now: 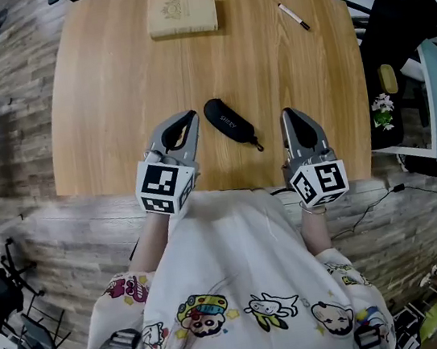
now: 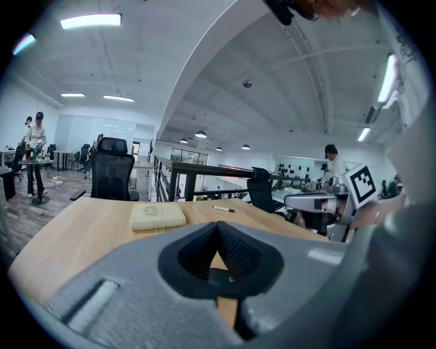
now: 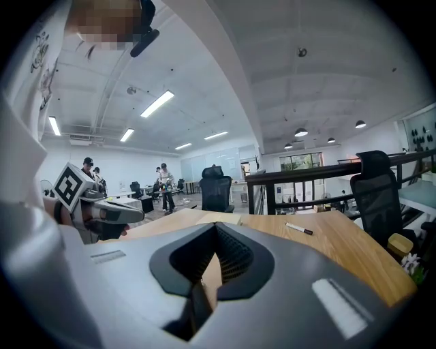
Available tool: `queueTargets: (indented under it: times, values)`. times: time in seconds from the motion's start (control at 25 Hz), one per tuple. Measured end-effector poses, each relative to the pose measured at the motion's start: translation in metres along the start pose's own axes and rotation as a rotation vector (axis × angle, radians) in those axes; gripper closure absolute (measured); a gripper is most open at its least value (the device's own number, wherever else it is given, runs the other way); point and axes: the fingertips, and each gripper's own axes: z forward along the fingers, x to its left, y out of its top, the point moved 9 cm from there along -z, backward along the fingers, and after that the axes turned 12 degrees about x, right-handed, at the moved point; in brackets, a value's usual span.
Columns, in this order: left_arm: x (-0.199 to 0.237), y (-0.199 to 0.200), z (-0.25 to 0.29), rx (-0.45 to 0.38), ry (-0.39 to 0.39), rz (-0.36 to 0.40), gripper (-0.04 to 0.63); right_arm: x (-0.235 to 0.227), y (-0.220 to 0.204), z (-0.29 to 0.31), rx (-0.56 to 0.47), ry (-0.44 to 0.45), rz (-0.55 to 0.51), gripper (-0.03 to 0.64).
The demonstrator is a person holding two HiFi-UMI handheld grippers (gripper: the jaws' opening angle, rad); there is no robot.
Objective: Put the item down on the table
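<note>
A black oblong pouch [image 1: 230, 123] with a short cord lies flat on the wooden table [image 1: 116, 87], near the front edge and between my two grippers. It shows dimly through the left jaws' hollow as a dark shape [image 2: 228, 278]. My left gripper [image 1: 191, 117] sits just left of the pouch, shut and empty, with its tips meeting [image 2: 218, 225]. My right gripper [image 1: 288, 112] is to the pouch's right, also shut with nothing in it [image 3: 216, 228]. Neither gripper touches the pouch.
A beige book [image 1: 181, 14] [image 2: 157, 216] lies at the table's far edge. A pen [image 1: 293, 17] [image 3: 299, 228] lies at the far right. Office chairs stand beyond the table [image 2: 111, 167] [image 3: 377, 193]. A small flower pot [image 1: 382, 110] sits off the right side.
</note>
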Motion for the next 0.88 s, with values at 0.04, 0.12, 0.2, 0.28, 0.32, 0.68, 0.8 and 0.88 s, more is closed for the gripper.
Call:
queueTargets:
  times: [0.04, 0.12, 0.2, 0.28, 0.32, 0.68, 0.8, 0.88]
  values:
    - [0.001, 0.000, 0.000, -0.002, 0.000, -0.001, 0.595, -0.001, 0.000, 0.000, 0.001, -0.001, 0.002, 0.608]
    - [0.003, -0.001, 0.001, -0.008, -0.001, -0.006, 0.595, -0.001, -0.001, 0.001, -0.001, -0.001, 0.011, 0.607]
    - [0.005, 0.000, 0.002, -0.014, -0.009, -0.010, 0.595, -0.002, -0.002, 0.002, 0.000, 0.000, 0.018, 0.608]
    - [0.007, 0.001, 0.002, -0.017, -0.020, -0.002, 0.595, -0.002, -0.003, 0.003, 0.006, 0.000, 0.016, 0.607]
    - [0.008, 0.001, 0.002, -0.018, -0.024, 0.003, 0.595, -0.002, -0.003, 0.003, 0.008, 0.000, 0.016, 0.607]
    - [0.010, 0.003, -0.002, -0.039, -0.047, 0.014, 0.595, -0.005, -0.002, 0.003, 0.010, 0.006, 0.014, 0.607]
    - [0.011, 0.005, -0.002, -0.041, -0.066, 0.018, 0.595, -0.004, -0.001, 0.003, 0.006, 0.004, 0.013, 0.607]
    - [0.012, 0.006, 0.000, -0.041, -0.076, 0.021, 0.595, -0.004, -0.001, 0.004, 0.005, 0.002, 0.012, 0.608]
